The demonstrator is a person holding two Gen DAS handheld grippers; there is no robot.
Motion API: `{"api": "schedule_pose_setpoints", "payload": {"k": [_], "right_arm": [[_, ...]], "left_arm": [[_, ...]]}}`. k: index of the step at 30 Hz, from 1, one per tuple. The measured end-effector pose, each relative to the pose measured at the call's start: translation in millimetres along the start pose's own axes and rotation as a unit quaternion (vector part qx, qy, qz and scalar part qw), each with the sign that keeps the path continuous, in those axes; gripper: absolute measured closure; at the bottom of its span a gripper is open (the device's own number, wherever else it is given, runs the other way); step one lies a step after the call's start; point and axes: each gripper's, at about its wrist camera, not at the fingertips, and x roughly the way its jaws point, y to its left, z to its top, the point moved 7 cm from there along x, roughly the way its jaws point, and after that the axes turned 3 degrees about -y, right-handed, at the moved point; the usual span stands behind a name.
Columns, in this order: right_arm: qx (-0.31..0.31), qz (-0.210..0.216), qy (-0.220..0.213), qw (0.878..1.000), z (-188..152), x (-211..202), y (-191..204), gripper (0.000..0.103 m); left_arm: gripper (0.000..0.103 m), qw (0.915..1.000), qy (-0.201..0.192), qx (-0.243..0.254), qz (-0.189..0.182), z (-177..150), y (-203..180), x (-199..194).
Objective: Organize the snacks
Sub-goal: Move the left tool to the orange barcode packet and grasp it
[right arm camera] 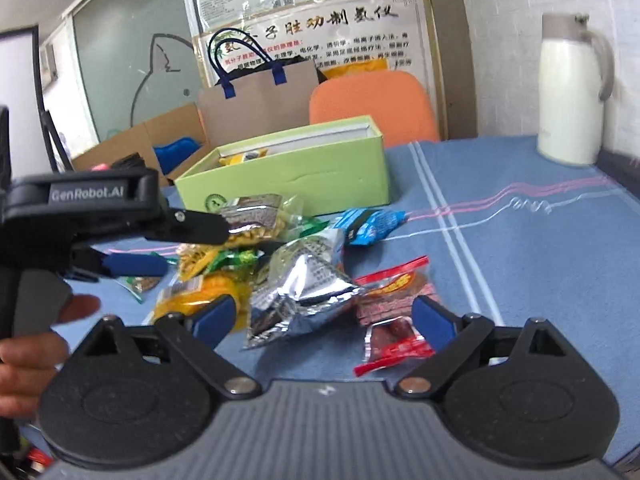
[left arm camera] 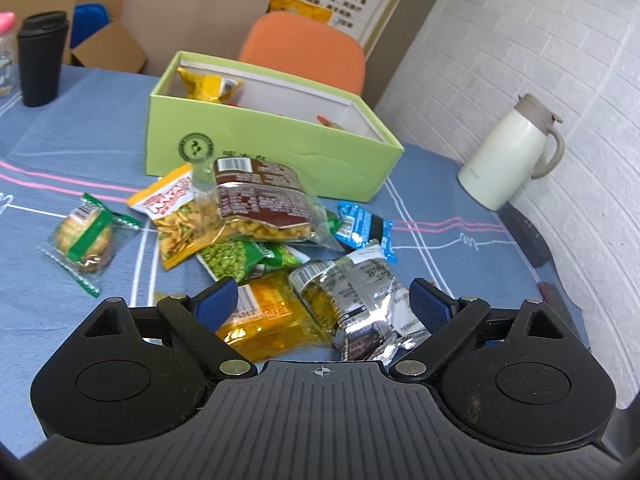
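1. Left claw (left arm camera: 322, 304): jaws spread wide, nothing gripped; blue pads flanking an orange-yellow packet (left arm camera: 264, 316) and a silver foil packet (left arm camera: 360, 300) without pressing on either.
2. Right claw (right arm camera: 322, 316): likewise wide and empty, poised above the silver foil packet (right arm camera: 300, 284) and a red-wrapped snack (right arm camera: 394, 308).
3. Loose snacks heaped on the blue-clothed tabletop (left arm camera: 460, 216), just in front of the green box (left arm camera: 280, 148): brown-labelled clear bag (left arm camera: 264, 204), green pea packets (left arm camera: 236, 258), blue packet (left arm camera: 364, 228); a green-banded biscuit pack (left arm camera: 86, 236) lying apart toward the left edge.
4. Green box open, standing toward the far edge; a yellow packet (left arm camera: 208, 86) and something red already inside.
5. Step in hand, by judgement: between picks, sorting partly done, most of the pile yet to be boxed.
6. Next move, by judgement: lowering one claw over a single packet at the near side of the heap, closing on its crimped edge, lifting clear of the neighbours.
7. Hard to make out: box floor hidden behind its near wall; packets under the heap overlapped; the right wrist view blurred; near edge of the tabletop cut off by the claw bodies.
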Motion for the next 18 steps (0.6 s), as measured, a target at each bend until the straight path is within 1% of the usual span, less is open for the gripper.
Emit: {"api": "schedule_pose_setpoints", "payload": {"k": [2,6,9,12,14,18], "right_arm": [[-0.008,-0.008,0.005,1.0,-3.2,-1.4,1.3,0.01],[0.013,0.019,0.014,1.0,-13.3,-8.3,6.4,0.01],[0.002,0.031,0.006,0.999,-17.3,-18.6,19.8,0.01],[-0.012,0.058,0.006,0.998,-19.4,-22.6,40.8,0.01],[-0.022,0.078,0.012,0.997,-21.0,-19.3,56.7,0.01],[-0.036,0.126,0.034,0.991,-25.6,-4.6,89.2,0.01]], "left_arm": [[0.021,1.0,0.003,-0.003,0.002,-2.7,1.7,-1.9],[0.021,0.9998,0.006,-0.016,0.005,-11.3,14.5,-12.9],[0.021,0.9994,0.002,-0.027,0.021,-18.0,35.7,-27.2],[0.021,0.9979,-0.003,-0.04,0.051,-24.6,65.4,-39.3],[0.022,0.9962,-0.006,-0.058,0.065,-25.8,86.9,-43.9],[0.024,0.9937,-0.015,-0.09,0.066,-17.3,113.4,-44.4]]}}
